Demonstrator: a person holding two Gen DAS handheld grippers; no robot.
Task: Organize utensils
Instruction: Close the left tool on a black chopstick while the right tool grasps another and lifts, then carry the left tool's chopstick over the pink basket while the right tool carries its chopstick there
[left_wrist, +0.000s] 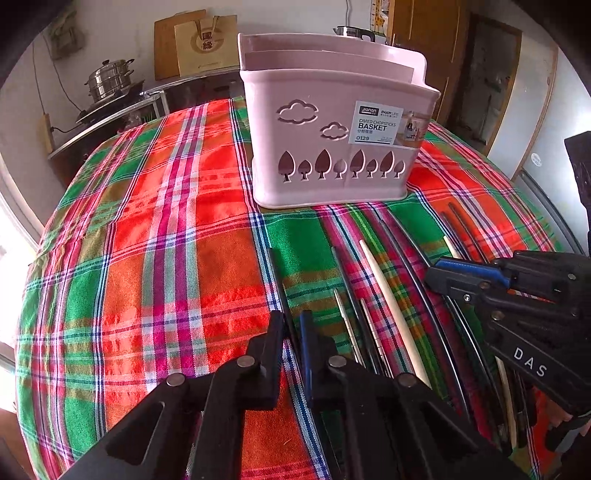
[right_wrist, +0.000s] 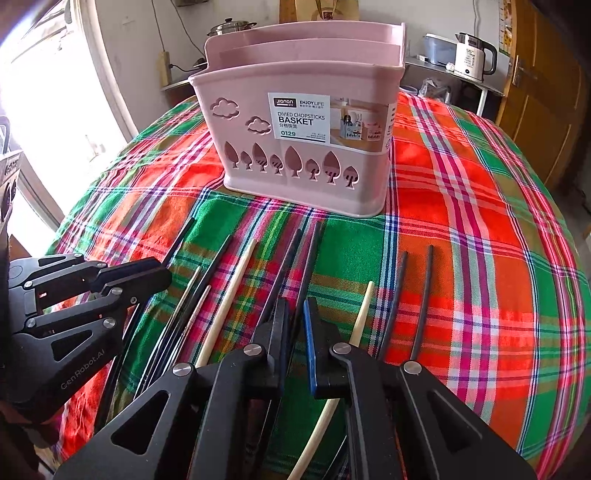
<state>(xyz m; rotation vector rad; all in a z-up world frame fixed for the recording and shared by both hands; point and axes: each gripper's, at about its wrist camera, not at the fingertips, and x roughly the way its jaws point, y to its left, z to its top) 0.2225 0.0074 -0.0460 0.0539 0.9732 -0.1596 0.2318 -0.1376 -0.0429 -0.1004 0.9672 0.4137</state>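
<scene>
A pink divided chopsticks basket stands upright on the plaid tablecloth. In front of it lie several loose chopsticks: black ones, cream ones and thin metal ones. My left gripper is at the left end of the row, shut on a black chopstick. My right gripper is over the middle of the row, and its pads pinch another black chopstick. Both point down at the cloth.
A steel steamer pot sits on a stove behind the table, with a brown paper bag against the wall. A white kettle stands on a shelf at the back right, beside a wooden door. The cloth hangs over the table's edges.
</scene>
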